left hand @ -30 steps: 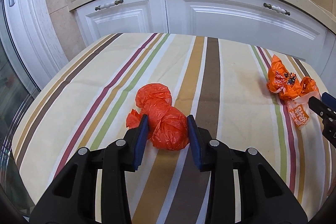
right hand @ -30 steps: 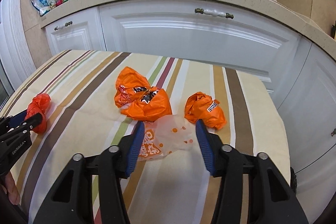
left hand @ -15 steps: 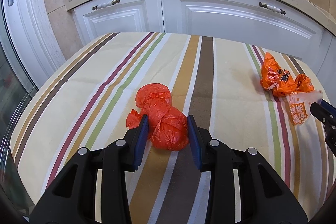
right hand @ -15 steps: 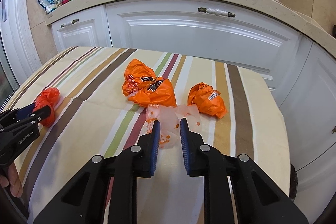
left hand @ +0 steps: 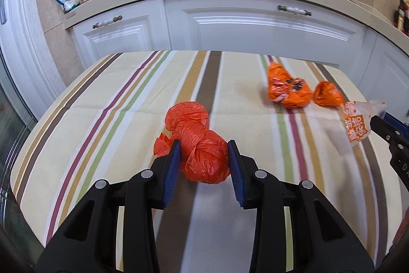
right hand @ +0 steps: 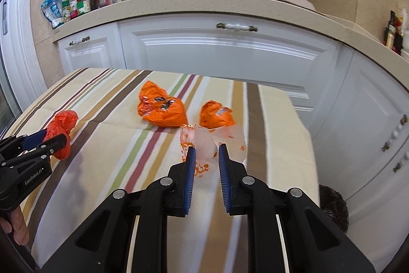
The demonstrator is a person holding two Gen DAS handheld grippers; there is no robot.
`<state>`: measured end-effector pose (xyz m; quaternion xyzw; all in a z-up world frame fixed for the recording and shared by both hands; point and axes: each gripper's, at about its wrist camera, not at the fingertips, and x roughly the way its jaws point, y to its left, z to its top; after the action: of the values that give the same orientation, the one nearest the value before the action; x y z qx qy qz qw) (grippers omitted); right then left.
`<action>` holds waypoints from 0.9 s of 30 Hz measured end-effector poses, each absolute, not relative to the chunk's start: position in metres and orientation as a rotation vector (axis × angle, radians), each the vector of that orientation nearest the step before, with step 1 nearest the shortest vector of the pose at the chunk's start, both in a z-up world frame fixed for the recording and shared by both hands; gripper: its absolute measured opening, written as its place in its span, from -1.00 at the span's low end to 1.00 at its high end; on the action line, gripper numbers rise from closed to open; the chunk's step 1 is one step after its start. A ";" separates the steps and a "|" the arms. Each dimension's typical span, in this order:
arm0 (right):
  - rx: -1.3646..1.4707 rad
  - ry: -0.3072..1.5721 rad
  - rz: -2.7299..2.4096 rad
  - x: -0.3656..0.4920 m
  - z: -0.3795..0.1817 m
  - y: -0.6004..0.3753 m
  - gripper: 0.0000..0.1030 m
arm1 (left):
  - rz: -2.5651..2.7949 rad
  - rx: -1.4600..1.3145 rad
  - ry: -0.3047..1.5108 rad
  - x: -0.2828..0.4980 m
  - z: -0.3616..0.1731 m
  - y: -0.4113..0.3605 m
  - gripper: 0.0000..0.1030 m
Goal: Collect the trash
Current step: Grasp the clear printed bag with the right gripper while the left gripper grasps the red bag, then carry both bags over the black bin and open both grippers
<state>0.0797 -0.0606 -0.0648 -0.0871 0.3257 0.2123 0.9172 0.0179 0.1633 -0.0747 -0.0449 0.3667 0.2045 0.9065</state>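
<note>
Left gripper [left hand: 203, 157]: pads pressed on either side of a knotted red plastic bag [left hand: 198, 145], squeezing its lower lobe. Upper lobe sticks out past the fingertips. A firm hold, as far as the wrist view shows.

Right gripper [right hand: 205, 160]: jaws closed down on a clear printed wrapper [right hand: 212, 145], thin film pinched between the blue pads, with most of the sheet fanning out beyond the tips. The wrapper looks lifted clear of the cloth.

Landmark: the striped tablecloth [left hand: 122, 104]. Red bag is over its middle, toward the near edge. Clear wrapper is over its right half. Two pieces are not yet collected: a large orange snack bag [right hand: 161, 109] lying near the cloth's far right, and a small crumpled orange wrapper [right hand: 216, 114] just beside it, nearer the right edge. White cabinets [left hand: 230, 27] stand beyond the cloth's far edge.

Step in hand, by my reading: carrying both held pieces off to wherever the trash goes. No bin identifiable in either view.

To do it well:
- keep both grips steady; film is slippery and pinched only at one edge
- lift before travelling so the loose sheet doesn't drag the small wrapper off the cloth
- avoid crossing the two tools
</note>
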 end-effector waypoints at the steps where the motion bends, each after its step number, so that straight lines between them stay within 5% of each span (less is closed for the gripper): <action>1: -0.175 0.668 0.429 0.078 -0.064 -0.065 -0.62 | 0.408 -0.087 0.752 0.018 -0.073 0.157 -0.31; 27: -0.011 0.618 0.085 0.044 -0.046 -0.248 -0.62 | 0.025 0.068 0.682 0.037 -0.041 -0.032 -0.31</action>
<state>0.0442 -0.2484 -0.0458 -0.0052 0.3038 0.0417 0.9518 0.0368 -0.0324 -0.0406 0.0333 0.3345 0.0121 0.9417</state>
